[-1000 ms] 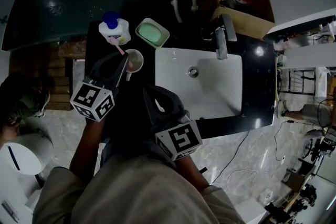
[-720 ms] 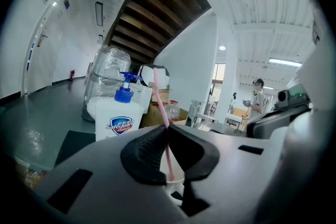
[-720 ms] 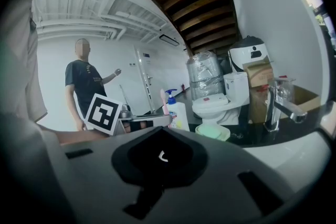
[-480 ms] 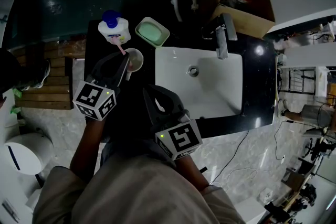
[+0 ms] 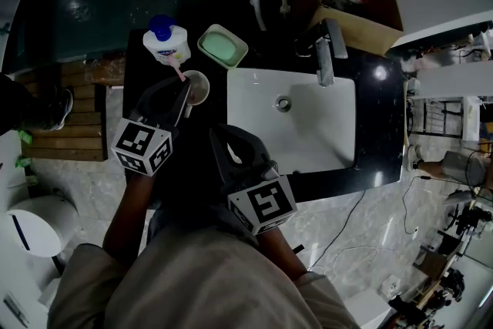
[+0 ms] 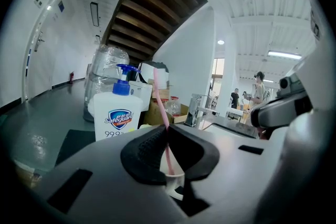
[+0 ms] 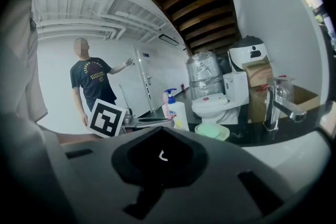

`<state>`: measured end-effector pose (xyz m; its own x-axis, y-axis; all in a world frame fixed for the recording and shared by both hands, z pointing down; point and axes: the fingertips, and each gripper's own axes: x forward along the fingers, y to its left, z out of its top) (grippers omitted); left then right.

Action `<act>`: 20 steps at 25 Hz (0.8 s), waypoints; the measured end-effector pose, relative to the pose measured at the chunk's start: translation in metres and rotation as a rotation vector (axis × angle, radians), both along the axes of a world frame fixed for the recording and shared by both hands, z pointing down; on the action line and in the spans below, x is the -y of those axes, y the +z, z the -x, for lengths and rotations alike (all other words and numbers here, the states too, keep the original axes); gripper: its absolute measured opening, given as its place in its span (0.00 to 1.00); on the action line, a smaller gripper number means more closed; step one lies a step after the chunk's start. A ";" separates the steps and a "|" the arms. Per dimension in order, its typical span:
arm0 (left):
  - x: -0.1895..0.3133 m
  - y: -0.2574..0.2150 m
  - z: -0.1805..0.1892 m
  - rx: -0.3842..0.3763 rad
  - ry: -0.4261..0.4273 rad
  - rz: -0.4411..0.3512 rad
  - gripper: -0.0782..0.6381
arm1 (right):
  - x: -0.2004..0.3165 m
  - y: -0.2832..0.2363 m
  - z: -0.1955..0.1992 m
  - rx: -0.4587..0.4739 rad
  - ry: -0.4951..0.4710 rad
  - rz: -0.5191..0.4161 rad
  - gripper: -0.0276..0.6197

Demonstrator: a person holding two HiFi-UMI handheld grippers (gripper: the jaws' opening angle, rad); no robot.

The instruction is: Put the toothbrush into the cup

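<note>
"Is there open room on the bench (image 5: pixel 269 58)?"

"Little. The sink (image 5: pixel 308 139) fills its right, and the left end is crowded to the edge."

"And the grippers?"

"The right gripper (image 5: pixel 221 139) has its fingers together and empty, beside the sink's left rim. The left gripper (image 5: pixel 179 92) pinches the toothbrush (image 5: pixel 176 72) just beside the soap bottle (image 5: pixel 167 42), its lower end at the cup's (image 5: pixel 198 87) mouth."

Smooth pink plastic toothbrush (image 6: pixel 161 102) in matt black ribbed pads (image 6: pixel 147 149) of left tool (image 6: pixel 166 131). Glossy white sink (image 5: pixel 308 127) to its right.

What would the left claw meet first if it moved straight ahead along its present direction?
Probably the cup, right ahead of the left claw, which is shut on the toothbrush; depth is unclear.
</note>
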<state>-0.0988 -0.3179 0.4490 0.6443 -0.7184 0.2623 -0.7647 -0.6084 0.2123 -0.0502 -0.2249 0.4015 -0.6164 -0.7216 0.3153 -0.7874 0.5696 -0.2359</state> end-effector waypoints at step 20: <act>0.003 0.018 0.001 0.017 -0.017 0.011 0.14 | 0.001 0.003 0.000 0.003 0.002 0.006 0.05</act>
